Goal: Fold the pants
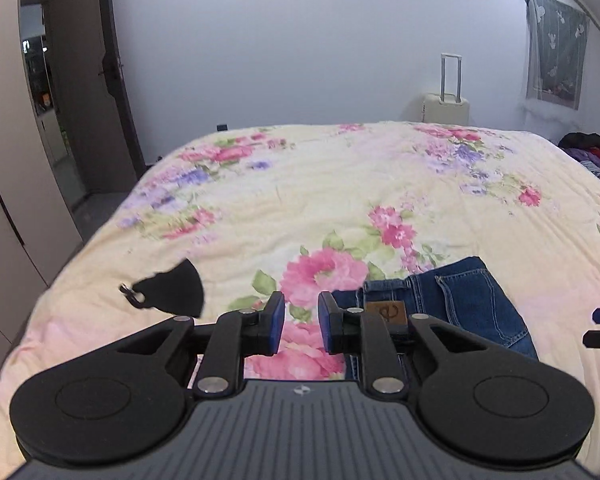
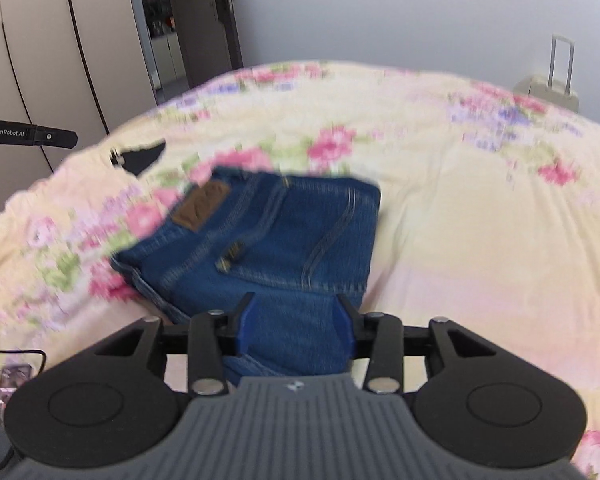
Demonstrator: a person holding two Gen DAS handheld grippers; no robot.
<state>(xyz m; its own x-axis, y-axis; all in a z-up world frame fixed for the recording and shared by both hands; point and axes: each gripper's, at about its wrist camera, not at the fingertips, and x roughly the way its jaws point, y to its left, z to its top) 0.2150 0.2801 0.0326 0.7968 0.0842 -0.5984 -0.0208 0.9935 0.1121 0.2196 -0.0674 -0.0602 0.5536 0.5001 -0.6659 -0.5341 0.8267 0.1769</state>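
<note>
The left tongs (image 1: 301,322) stood parted over a pink bloom of the floral bedspread (image 1: 340,184), gripping nothing. The right tongs (image 2: 296,326) hung apart above the near edge of the folded blue jeans (image 2: 284,232), pads clear of the denim. The jeans lay in a compact bundle on the bed, brown leather patch (image 2: 201,205) upward, just right of the left tongs. A small black item (image 1: 172,290) lay on the spread to the left. Beyond, a cream suitcase (image 1: 446,106) stood against the wall.
</note>
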